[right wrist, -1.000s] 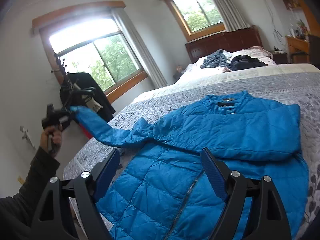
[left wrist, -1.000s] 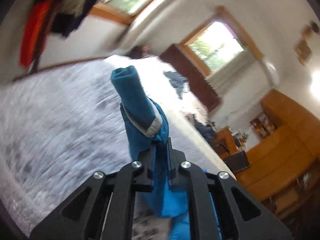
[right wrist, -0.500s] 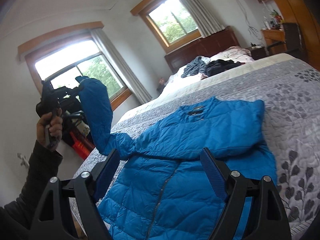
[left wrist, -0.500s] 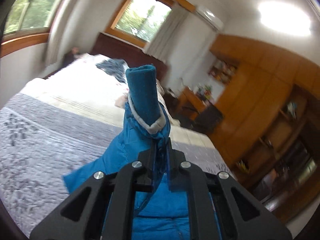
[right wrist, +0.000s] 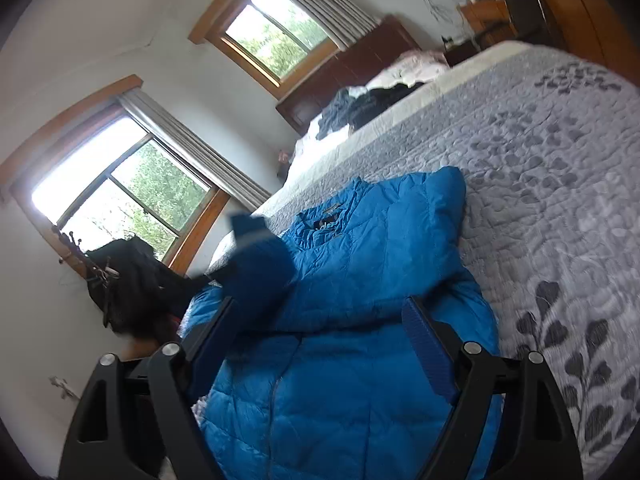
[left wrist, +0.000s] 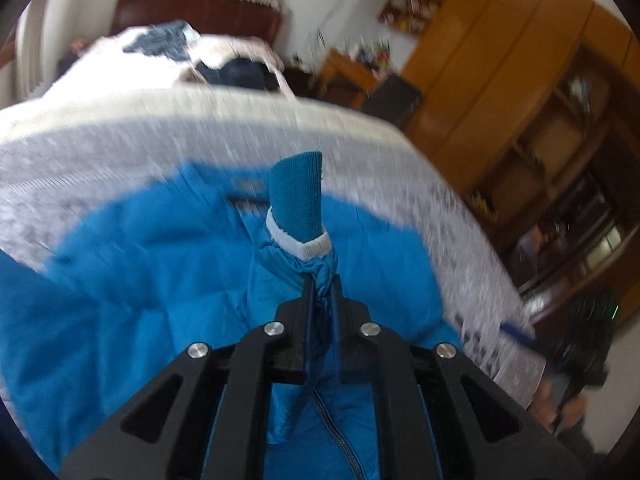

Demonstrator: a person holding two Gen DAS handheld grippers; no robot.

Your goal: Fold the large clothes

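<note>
A blue puffer jacket [right wrist: 360,280] lies front up on the grey quilted bed [right wrist: 560,200], its far sleeve folded across the chest. My left gripper [left wrist: 322,284] is shut on the jacket's near sleeve just behind the cuff [left wrist: 298,208], which stands up past the fingers above the jacket body [left wrist: 140,280]. In the right wrist view that raised sleeve [right wrist: 260,268] is a blur over the jacket's left side. My right gripper [right wrist: 316,320] hangs open above the jacket's lower half, with nothing between its fingers.
Dark clothes [right wrist: 360,108] are heaped by the pillows at the wooden headboard [right wrist: 352,68]. A coat rack with dark garments [right wrist: 124,276] stands under the window at the left. Wooden cabinets [left wrist: 520,92] line the far side, and the person's right hand [left wrist: 560,404] shows there.
My left gripper has swung the sleeve from out beside the bed up and over the jacket body. The right gripper has tilted and stayed open above the jacket.
</note>
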